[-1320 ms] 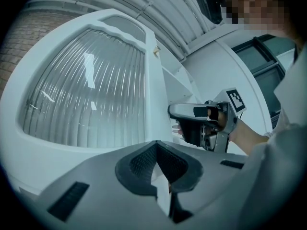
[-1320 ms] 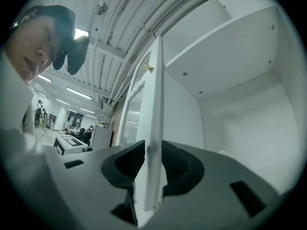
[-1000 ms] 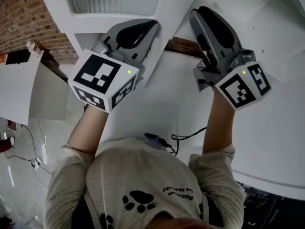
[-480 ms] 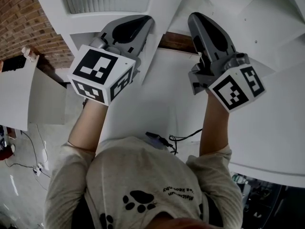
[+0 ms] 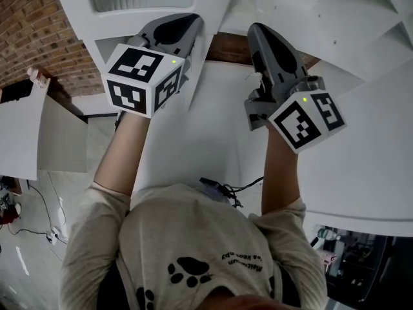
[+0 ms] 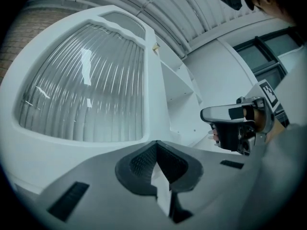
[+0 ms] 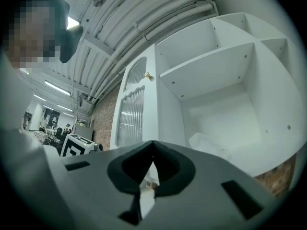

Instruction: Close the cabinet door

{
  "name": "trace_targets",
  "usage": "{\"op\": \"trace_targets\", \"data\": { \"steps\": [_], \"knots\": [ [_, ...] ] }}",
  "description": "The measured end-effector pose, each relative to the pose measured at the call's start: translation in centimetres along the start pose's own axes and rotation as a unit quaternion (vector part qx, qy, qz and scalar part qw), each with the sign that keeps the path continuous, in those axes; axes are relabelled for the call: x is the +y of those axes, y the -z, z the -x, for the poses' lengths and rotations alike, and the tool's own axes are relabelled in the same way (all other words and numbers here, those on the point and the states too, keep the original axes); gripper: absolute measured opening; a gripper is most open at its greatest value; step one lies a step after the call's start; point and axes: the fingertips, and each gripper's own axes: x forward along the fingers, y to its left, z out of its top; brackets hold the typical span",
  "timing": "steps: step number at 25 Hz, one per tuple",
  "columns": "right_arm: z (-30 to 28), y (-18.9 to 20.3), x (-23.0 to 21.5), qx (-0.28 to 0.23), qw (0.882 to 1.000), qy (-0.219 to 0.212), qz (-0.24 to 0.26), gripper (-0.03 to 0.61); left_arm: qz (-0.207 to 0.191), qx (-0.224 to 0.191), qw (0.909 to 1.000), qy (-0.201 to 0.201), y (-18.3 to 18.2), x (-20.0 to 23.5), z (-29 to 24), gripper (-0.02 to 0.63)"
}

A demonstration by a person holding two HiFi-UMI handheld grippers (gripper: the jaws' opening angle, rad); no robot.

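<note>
cabinet door (image 6: 81, 80) | look: white frame, ribbed glass pane with arched top, small brass knob (image 7: 147, 74) near the free edge | state: open | pose: upright, swung out from the white cabinet (image 7: 220, 66) | place: left of its bare shelves (image 7: 206, 61)

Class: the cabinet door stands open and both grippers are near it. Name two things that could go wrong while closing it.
1. The left gripper, jaws shut on nothing, faces the ribbed glass panel of the cabinet door. A push there could load the glass, or the jaws could slip.
2. The right gripper, whose jaws have just been closing on nothing, is in front of the open shelves. The swinging door might pinch it.
</note>
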Motion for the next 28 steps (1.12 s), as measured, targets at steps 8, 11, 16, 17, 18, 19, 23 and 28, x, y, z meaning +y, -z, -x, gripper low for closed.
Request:
{"op": "trace_targets", "data": {
  "steps": [8,11,16,17,18,19,23,28],
  "knots": [
    [1.9,1.3,2.3,0.000,0.999,0.036,-0.001,0.009,0.006,-0.002,1.0000,-0.003,-0.1,-1.6,3.2,0.009],
    [2.9,1.8,3.0,-0.002,0.999,0.050,-0.004,0.009,0.001,-0.007,0.9999,-0.011,-0.2,-2.5,5.1,0.008],
    [4.3,2.4,4.7,-0.007,0.998,0.066,-0.007,0.009,-0.025,-0.019,0.9990,-0.032,-1.0,-3.7,8.3,0.009],
    [4.6,2.5,5.0,-0.008,0.998,0.070,-0.004,0.009,-0.031,-0.021,0.9987,-0.035,-1.1,-3.9,8.9,0.008],
    [4.8,2.5,5.4,-0.011,0.997,0.074,0.000,0.009,-0.036,-0.023,0.9984,-0.038,-1.3,-4.1,9.5,0.008],
    [5.1,2.5,5.8,-0.013,0.997,0.078,0.005,0.009,-0.041,-0.025,0.9980,-0.042,-1.5,-4.3,10.2,0.009],
    [6.1,2.8,7.6,-0.018,0.995,0.091,0.033,0.009,-0.052,-0.032,0.9968,-0.052,-1.6,-5.3,12.8,0.009],
    [7.5,4.8,9.0,-0.004,0.989,0.121,0.083,0.009,-0.057,-0.026,0.9965,-0.056,-0.2,-6.7,15.0,0.008]
  ]
}}
